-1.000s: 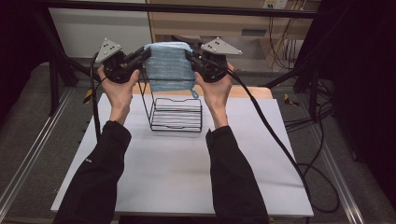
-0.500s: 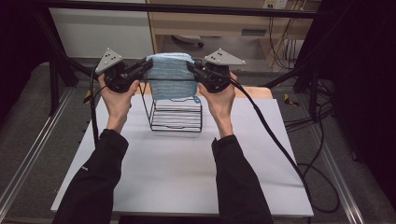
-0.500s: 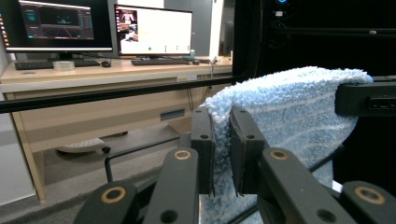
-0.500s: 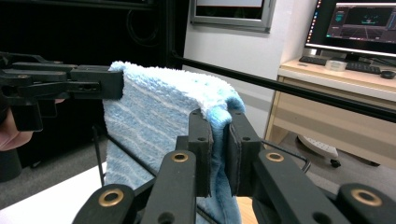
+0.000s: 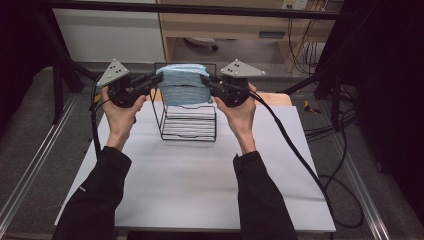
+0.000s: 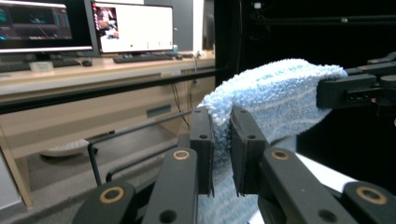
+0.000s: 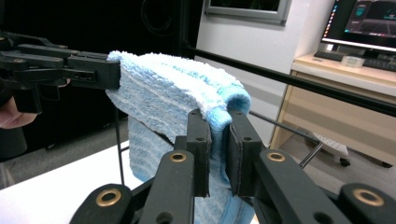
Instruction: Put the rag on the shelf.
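The white surface (image 5: 200, 185) is carrying a black wire rack (image 5: 189, 117) that is standing upright toward its far side, midway between the person's two forearms. Above the rack's open top, a folded light blue towel (image 5: 182, 86) is hanging stretched between the two tools, its lower part drooping down just inside the rack's upper frame; whether the cloth is touching the wires cannot be told. In the high view, the left tool (image 5: 156, 80) is gripping the towel's left end and the right tool (image 5: 205, 81) is gripping its right end, both held level and pointing inward at each other. In the left gripper view, the left tool (image 6: 222, 140) is standing narrow, its two black jaws pinching a fold of the fluffy cloth (image 6: 275, 93), with the other tool clamped on the far end. In the right gripper view, the right tool (image 7: 219, 140) is likewise narrow, its jaws pressing on the towel's rolled hem (image 7: 187, 88). Each hand is wrapping around its tool's body from below, the left hand (image 5: 122, 107) and the right hand (image 5: 241, 112) sitting either side of the rack
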Tool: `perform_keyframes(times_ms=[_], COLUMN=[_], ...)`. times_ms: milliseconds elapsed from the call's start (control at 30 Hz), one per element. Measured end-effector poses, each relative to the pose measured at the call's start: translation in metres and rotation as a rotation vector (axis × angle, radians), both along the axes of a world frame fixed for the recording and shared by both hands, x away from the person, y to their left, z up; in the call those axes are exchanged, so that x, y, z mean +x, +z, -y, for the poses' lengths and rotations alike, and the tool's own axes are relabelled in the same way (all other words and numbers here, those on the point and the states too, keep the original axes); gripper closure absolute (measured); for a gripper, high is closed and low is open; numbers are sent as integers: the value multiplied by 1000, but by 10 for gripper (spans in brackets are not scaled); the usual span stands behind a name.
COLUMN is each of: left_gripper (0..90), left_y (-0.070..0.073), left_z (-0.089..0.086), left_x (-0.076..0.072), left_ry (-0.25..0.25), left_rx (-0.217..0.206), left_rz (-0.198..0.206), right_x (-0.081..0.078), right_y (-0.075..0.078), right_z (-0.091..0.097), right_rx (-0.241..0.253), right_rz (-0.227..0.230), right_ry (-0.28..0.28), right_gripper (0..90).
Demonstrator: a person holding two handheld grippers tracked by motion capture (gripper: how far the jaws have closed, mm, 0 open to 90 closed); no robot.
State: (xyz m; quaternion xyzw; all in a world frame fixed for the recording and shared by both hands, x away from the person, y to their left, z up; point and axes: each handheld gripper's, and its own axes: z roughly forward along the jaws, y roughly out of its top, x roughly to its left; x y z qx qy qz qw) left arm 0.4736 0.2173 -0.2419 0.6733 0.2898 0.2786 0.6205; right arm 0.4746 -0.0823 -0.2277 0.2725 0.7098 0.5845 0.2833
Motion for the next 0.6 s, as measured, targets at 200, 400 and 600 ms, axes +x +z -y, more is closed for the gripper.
perform_keyframes(times_ms=[200, 400, 600], left_gripper=[796, 787, 729], left_y=[-1, -2, 9], left_z=[0, 1, -2], left_x=[-6, -9, -11], left_ry=[-19, -21, -21], left_rx=[46, 68, 43], left_rz=[-31, -58, -95], right_x=[-5, -8, -7], right_y=[-3, -8, -12], right_z=[1, 2, 5], right_rx=[-34, -62, -59], right_rz=[-14, -25, -35], right_ry=[25, 48, 74], right_gripper=[811, 811, 814])
